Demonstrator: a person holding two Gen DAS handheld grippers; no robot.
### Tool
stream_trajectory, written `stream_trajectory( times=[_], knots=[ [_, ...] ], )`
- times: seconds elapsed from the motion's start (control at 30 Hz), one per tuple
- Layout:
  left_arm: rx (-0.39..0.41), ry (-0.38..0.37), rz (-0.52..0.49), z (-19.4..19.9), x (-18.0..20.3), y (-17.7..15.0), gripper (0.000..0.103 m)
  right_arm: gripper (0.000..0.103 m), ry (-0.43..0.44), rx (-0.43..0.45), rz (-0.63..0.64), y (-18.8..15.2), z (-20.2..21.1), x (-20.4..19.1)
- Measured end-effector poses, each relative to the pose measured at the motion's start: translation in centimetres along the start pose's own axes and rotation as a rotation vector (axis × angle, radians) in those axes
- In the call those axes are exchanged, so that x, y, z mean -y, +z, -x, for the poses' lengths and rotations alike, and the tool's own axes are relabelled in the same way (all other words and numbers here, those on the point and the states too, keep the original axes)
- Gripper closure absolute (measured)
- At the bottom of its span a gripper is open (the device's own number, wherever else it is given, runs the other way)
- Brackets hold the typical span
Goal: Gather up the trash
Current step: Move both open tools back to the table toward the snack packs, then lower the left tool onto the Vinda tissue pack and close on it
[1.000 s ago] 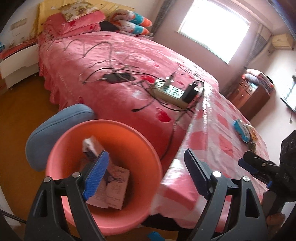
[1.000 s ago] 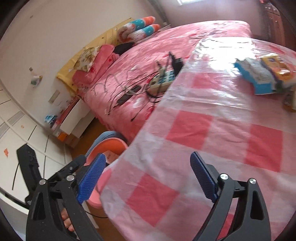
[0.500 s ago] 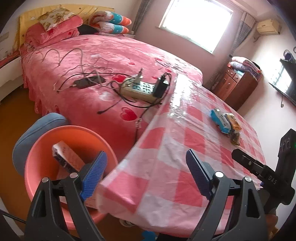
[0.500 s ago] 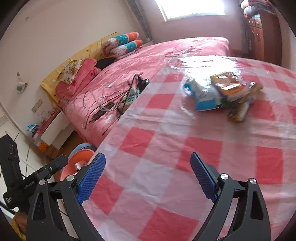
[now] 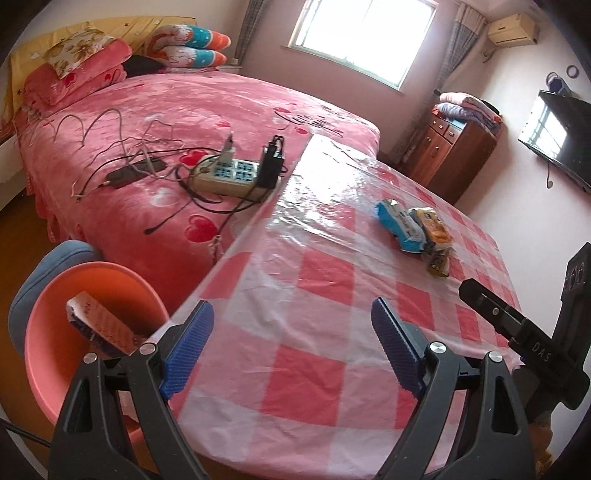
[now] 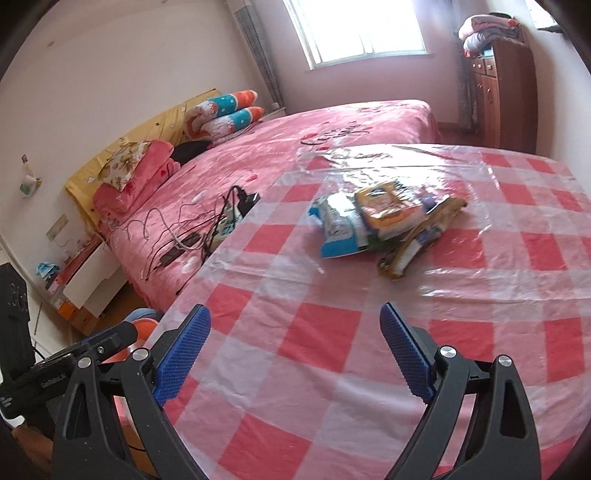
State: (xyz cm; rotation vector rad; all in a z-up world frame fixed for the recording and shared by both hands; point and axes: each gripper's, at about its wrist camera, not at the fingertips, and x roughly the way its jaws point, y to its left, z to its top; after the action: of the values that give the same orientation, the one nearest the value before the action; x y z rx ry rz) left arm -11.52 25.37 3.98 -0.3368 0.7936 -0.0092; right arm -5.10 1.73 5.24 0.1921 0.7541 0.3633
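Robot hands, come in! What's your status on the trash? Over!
Left gripper open, empty. Right gripper open, empty. Wrappers piled on table; one box in orange bin. Path clear.

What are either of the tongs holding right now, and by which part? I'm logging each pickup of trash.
Nothing is held. The left tongs and the right tongs both stand open and empty above the pink checked plastic tablecloth.

A home bedroom: a pink-covered bed (image 5: 207, 122) with pillows (image 5: 70, 70) at far left, a wooden dresser (image 5: 458, 155) holding folded blankets by the window (image 5: 358, 33).
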Motion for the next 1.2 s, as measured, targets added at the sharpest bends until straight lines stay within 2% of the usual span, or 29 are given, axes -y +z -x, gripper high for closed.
stream_trajectory(
  times=[0.43, 0.9, 1.2],
  knots=[
    [-0.027, -0.024, -0.058, -1.7, 4.1, 0.2, 0.016, 0.011, -0.110, 0.058, -0.025, 0.7, 1.4, 4.1],
    [-0.042, -0.061, -0.120, -4.1, 9.2, 1.1, 0.015, 0.011, -0.231, 0.077, -0.056, 1.1, 2.0, 8.5],
    [-0.026, -0.079, -0.142, -6.1, 12.9, 3.6, 0.016, 0.011, -0.232, 0.061, -0.148, 1.5, 2.4, 12.3]
  ],
)
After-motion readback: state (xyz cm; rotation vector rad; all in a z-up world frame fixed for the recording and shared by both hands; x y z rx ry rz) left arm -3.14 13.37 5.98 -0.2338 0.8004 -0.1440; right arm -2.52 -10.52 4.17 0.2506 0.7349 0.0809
